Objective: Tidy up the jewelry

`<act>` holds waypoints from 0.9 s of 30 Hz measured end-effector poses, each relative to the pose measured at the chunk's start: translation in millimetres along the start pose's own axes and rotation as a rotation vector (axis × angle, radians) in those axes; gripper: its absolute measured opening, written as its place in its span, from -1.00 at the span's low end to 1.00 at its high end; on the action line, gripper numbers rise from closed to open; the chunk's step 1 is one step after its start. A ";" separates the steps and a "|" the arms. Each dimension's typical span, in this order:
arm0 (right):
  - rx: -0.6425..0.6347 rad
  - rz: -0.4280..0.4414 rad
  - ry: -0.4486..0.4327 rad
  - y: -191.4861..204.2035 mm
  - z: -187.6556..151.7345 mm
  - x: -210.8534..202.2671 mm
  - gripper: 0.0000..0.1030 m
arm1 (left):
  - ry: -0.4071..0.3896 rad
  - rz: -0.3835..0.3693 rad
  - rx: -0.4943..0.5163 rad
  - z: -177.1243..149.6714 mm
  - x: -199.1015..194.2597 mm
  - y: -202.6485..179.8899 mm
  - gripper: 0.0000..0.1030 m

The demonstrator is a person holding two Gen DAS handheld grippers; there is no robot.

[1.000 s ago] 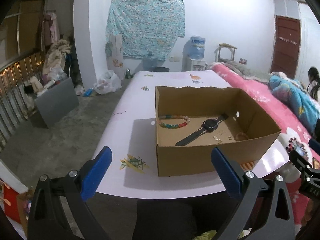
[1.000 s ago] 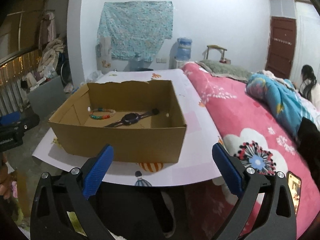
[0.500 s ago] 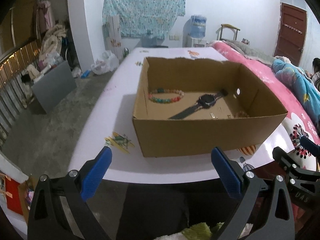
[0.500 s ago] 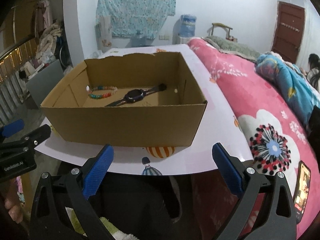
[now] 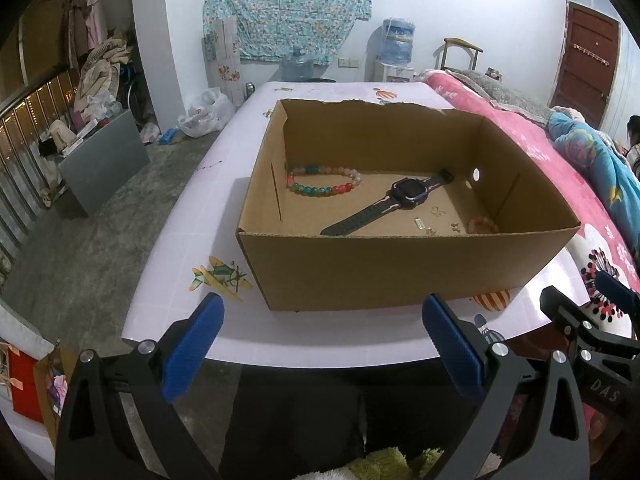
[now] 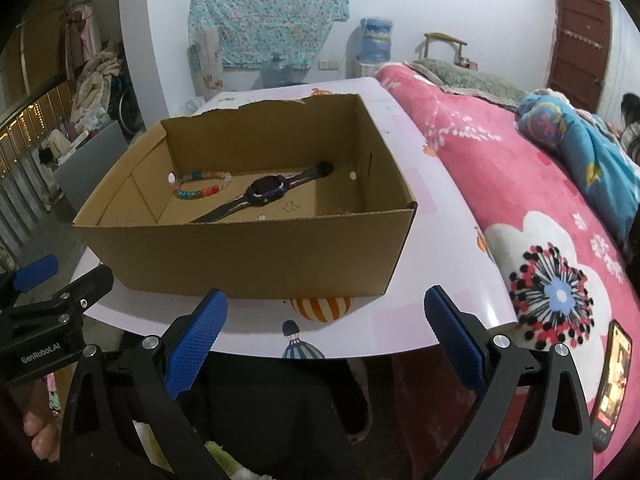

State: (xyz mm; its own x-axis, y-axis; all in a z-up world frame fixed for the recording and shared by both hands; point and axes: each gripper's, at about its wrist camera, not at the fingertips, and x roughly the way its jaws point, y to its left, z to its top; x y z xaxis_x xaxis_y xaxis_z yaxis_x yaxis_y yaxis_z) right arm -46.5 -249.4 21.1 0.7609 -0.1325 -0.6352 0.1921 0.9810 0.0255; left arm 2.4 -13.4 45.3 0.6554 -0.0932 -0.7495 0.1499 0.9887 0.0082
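Observation:
An open cardboard box (image 5: 400, 268) (image 6: 248, 256) stands on a white table (image 5: 188, 216) (image 6: 440, 216). Inside lie a multicoloured bead bracelet (image 5: 322, 190) (image 6: 202, 190), a dark wristwatch (image 5: 400, 200) (image 6: 264, 192), a small orange bead bracelet (image 5: 482, 224) and tiny metal charms (image 5: 436, 212) (image 6: 290, 207). My left gripper (image 5: 322, 344) hangs open before the table's near edge, short of the box. My right gripper (image 6: 326, 338) is open too, in front of the box's near right corner. Neither holds anything. Each gripper shows at the edge of the other's view.
A bed with a pink flowered blanket (image 6: 540, 240) borders the table on the right, with a phone (image 6: 610, 384) on it. A person (image 6: 632, 120) sits at the far right. Grey box (image 5: 100, 160), clutter and railing stand on the left floor. A water dispenser (image 5: 396, 52) is by the wall.
Both grippers have moved forward and tilted down toward the box, so its inside shows more fully. Both stay open and empty. The box contents have not moved.

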 end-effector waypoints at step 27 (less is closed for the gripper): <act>0.025 0.014 0.024 -2.9 2.1 4.0 0.84 | 0.039 0.017 -0.001 1.9 8.6 -1.4 0.89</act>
State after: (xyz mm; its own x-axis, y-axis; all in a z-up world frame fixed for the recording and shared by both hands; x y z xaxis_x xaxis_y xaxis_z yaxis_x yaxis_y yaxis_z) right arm -42.7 -253.2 20.1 0.7487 -0.1153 -0.6528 0.1971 0.9789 0.0532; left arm 9.3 -15.9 40.2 0.6286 -0.0721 -0.7743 0.1386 0.9901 0.0203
